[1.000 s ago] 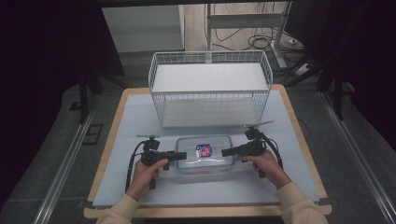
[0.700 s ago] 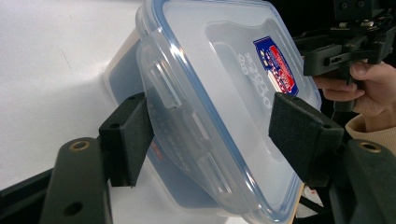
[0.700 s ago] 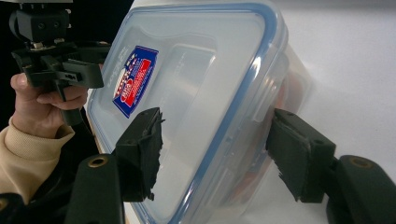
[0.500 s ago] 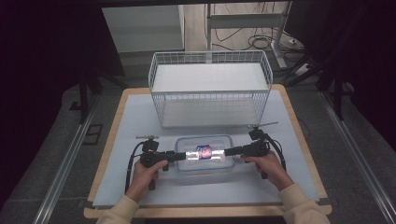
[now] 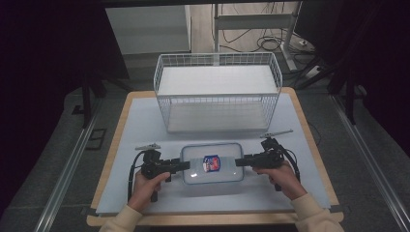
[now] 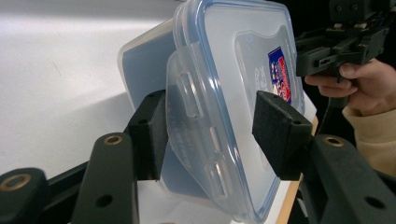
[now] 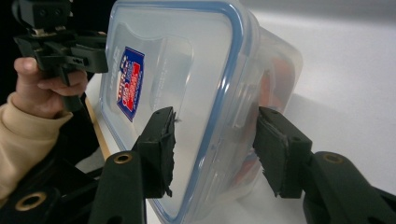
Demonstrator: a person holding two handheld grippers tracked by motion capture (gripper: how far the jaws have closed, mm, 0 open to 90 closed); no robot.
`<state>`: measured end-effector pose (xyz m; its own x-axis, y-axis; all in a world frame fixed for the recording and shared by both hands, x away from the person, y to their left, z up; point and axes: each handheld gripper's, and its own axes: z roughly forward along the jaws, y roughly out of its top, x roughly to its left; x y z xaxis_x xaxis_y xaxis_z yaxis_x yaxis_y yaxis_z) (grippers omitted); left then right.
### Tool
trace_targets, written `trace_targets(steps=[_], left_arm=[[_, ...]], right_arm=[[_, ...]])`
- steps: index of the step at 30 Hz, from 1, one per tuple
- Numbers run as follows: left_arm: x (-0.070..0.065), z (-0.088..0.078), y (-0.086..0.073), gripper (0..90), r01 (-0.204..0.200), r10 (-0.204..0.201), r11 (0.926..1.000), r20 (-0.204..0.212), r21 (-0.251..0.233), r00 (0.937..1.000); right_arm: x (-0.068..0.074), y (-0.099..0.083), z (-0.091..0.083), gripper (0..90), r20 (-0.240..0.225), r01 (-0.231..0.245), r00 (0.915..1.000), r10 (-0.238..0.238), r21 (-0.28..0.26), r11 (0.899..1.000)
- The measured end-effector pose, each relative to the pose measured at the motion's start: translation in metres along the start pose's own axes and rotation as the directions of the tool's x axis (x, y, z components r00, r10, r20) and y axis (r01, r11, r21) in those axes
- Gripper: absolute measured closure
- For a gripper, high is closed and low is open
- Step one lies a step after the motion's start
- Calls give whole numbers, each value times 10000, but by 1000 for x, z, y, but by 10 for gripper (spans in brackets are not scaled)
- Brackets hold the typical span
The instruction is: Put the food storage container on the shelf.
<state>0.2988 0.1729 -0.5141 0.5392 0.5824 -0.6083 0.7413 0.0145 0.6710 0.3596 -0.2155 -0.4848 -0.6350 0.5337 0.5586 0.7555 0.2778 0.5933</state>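
Both grippers, left [image 5: 180, 165] and right [image 5: 240, 161], straddled ends of lidded container [image 5: 212, 162] on table [image 5: 145, 121] before basket [image 5: 217, 92]; jaws apart, contact uncertain. I'd close evenly, centred on end latches.

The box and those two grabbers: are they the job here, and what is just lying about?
In use:
box, lid on
left gripper, jaws straddling its left end
right gripper, jaws straddling its right end

Lying about:
wire basket, behind the box
cables on the floor beyond
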Motion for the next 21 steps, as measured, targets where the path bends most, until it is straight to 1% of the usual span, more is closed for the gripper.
trace_targets(steps=[2, 5, 6, 7, 10, 15, 18, 19, 21], left_arm=[[-2, -1, -2, 472, -41, 40, 10000, -77, -71, 10000], [-3, -1, -3, 477, 3, -5, 9999, -82, -169, 10000], [-3, -1, -3, 480, 130, -132, 9996, -96, -236, 9999], [-4, -1, -3, 482, 170, -173, 9996, -106, -228, 9998], [-7, -2, -4, 485, 191, -196, 9996, -191, -228, 9996], [-11, -4, -4, 489, 185, -194, 9992, -284, -341, 9994], [-13, -4, -4, 491, 121, -134, 9992, -340, -370, 9993], [-14, -4, -3, 492, 99, -114, 9991, -370, -410, 9993], [-15, -5, -3, 492, 129, -145, 9989, -360, -441, 9992]], right_arm=[[2, -1, -1, 494, 82, 89, 9999, -88, -59, 9999], [4, -5, -1, 500, 109, 24, 9999, -22, -222, 9998], [4, -6, -1, 504, 72, -98, 9999, 100, -335, 9994], [3, -7, -1, 507, 60, -166, 9998, 169, -427, 9989], [5, -9, -2, 515, 54, -408, 9991, 412, -598, 9974], [8, -10, -3, 519, 144, -462, 9988, 472, -669, 9967], [9, -10, -4, 521, 192, -435, 9988, 449, -700, 9966], [10, -11, -5, 525, 196, -357, 9991, 372, -729, 9967], [11, -11, -6, 525, 237, -351, 9990, 370, -777, 9964]])
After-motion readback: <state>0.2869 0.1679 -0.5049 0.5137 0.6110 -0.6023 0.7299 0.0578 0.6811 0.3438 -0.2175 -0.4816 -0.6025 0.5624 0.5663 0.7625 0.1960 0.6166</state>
